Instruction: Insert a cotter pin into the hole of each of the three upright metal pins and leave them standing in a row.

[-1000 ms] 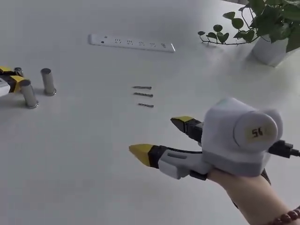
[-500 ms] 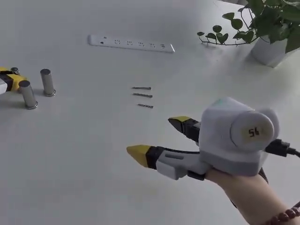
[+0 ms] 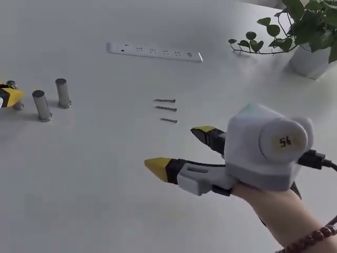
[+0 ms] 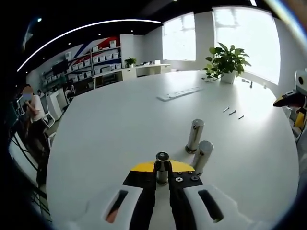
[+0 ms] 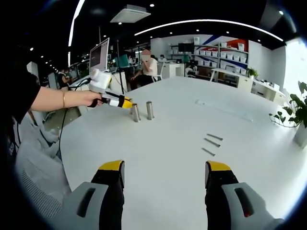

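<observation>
the left gripper (image 4: 161, 173) has its jaws closed on the end metal pin (image 4: 162, 160), which stands upright on the bench (image 3: 105, 174), at the far left of the head view. the middle metal pin (image 3: 41, 104) and the last metal pin (image 3: 63, 93) stand upright just beside it, apart from each other, in a short row. the three cotter pins (image 3: 166, 108) lie side by side on the bare bench, well apart from the metal pins and nearer the right gripper (image 3: 179, 148). the right gripper is held over the bench, jaws wide open and holding nothing. a power strip (image 3: 155, 51) and a potted plant (image 3: 310, 26) sit at the far side.
</observation>
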Demonstrator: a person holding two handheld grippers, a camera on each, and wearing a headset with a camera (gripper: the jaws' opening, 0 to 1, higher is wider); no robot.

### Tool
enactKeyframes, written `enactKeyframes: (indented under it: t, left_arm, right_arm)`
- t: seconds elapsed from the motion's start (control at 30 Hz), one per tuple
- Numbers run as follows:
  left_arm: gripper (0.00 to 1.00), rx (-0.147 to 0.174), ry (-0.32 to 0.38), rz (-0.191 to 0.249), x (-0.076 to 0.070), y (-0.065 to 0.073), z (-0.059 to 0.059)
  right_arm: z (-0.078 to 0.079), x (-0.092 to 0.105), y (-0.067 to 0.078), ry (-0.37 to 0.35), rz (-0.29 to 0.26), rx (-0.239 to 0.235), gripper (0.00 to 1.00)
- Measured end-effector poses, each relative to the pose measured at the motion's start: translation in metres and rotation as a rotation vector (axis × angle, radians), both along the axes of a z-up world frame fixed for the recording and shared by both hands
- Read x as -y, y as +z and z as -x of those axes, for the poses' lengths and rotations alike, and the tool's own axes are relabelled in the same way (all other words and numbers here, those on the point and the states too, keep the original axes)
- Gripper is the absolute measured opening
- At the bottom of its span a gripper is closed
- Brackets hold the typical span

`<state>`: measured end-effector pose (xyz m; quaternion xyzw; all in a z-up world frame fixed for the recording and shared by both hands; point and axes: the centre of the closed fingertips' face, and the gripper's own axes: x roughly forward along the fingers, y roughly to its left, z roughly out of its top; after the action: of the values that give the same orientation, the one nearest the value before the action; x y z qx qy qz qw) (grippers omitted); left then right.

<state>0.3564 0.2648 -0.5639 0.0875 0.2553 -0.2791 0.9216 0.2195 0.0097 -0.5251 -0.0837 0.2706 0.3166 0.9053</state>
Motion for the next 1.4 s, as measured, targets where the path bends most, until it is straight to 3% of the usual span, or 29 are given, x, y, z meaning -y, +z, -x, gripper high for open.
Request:
enactKeyframes:
  t: [0.23, 0.43, 0.57, 0.67, 0.77, 1.03, 1.4]
  left_arm:
    - [0.07, -0.022, 0.037, 0.013, 0.002, 0.000, 0.026]
    - [0.07, -0.034, 0.017, -0.008, 0.007, -0.003, 0.044]
    - [0.07, -0.038, -0.007, -0.014, 0.020, -0.002, 0.055]
    - [0.07, -0.032, -0.022, -0.003, 0.028, -0.001, 0.056]
    - [0.07, -0.027, -0.051, -0.031, 0.041, -0.003, 0.060]
    - [0.07, -0.022, -0.095, -0.003, 0.072, -0.010, 0.066]
    - [0.07, -0.030, -0.089, 0.062, 0.104, -0.012, 0.071]
  right_arm:
    - [0.002, -0.007, 0.003, 0.039, -0.006, 0.006, 0.66]
    - [0.006, -0.008, 0.008, 0.046, -0.026, 0.014, 0.67]
    - [0.009, -0.006, 0.008, 0.050, -0.028, 0.013, 0.67]
    - [0.011, -0.005, 0.007, 0.053, -0.029, 0.010, 0.67]
    - [0.013, -0.004, 0.006, 0.053, -0.032, 0.004, 0.67]
    - [0.016, 0.002, 0.007, 0.053, -0.034, 0.002, 0.66]
    - [0.020, 0.015, 0.005, 0.036, -0.029, -0.003, 0.66]
